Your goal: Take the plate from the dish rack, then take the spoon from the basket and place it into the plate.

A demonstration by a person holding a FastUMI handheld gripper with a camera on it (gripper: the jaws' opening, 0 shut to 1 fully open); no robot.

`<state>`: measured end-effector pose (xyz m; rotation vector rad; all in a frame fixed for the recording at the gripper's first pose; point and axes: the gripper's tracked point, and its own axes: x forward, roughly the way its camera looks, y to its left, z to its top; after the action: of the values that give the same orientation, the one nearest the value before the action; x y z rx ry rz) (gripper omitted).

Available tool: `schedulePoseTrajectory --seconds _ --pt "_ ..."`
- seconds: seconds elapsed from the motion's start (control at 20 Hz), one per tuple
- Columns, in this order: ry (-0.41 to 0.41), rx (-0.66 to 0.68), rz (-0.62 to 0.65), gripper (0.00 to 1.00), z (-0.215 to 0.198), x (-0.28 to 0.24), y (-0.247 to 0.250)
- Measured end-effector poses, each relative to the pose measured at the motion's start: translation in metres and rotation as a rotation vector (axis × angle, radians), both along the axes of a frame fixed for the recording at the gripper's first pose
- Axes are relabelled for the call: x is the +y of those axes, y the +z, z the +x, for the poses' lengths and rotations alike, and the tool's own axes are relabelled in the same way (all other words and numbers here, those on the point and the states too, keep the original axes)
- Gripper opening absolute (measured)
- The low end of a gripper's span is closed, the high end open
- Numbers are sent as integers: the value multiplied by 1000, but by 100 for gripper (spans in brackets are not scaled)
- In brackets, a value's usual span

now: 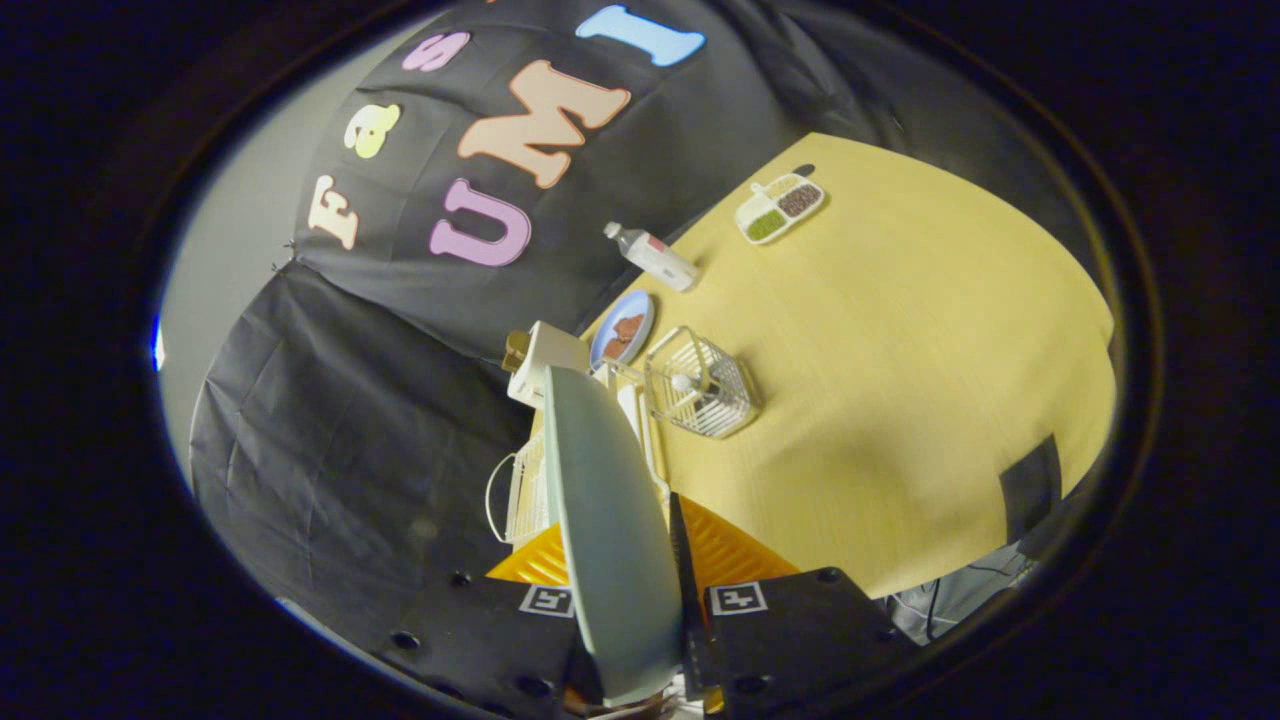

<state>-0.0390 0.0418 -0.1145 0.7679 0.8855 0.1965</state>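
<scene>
A pale green plate point(605, 520) stands on edge between my two fingers, and the gripper point(625, 585) is shut on it. The plate is lifted above the white dish rack point(525, 485), which lies just beyond the fingers on the left. A white wire basket point(700, 385) sits on the yellow table point(900, 380) ahead of the plate, with the spoon's round white end point(682, 382) showing inside it. The whole view is tilted.
A blue plate with brown food point(622, 330) lies past the basket, next to a white box-like appliance point(540, 362). A clear bottle point(652, 256) lies on its side farther off. A divided white tray of beans point(779, 209) sits at the far end. A dark patch point(1030, 485) marks the table's near edge.
</scene>
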Motion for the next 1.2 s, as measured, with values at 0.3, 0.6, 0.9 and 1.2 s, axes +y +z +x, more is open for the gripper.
schedulePoseTrajectory --seconds 0.3,0.6,0.9,1.2 --pt "-132 137 10 33 -12 -23 -84" --pt "-142 175 51 33 1 -23 -113" --pt "-125 214 -33 33 5 -31 -132" --pt "-141 235 -35 33 13 -34 -136"
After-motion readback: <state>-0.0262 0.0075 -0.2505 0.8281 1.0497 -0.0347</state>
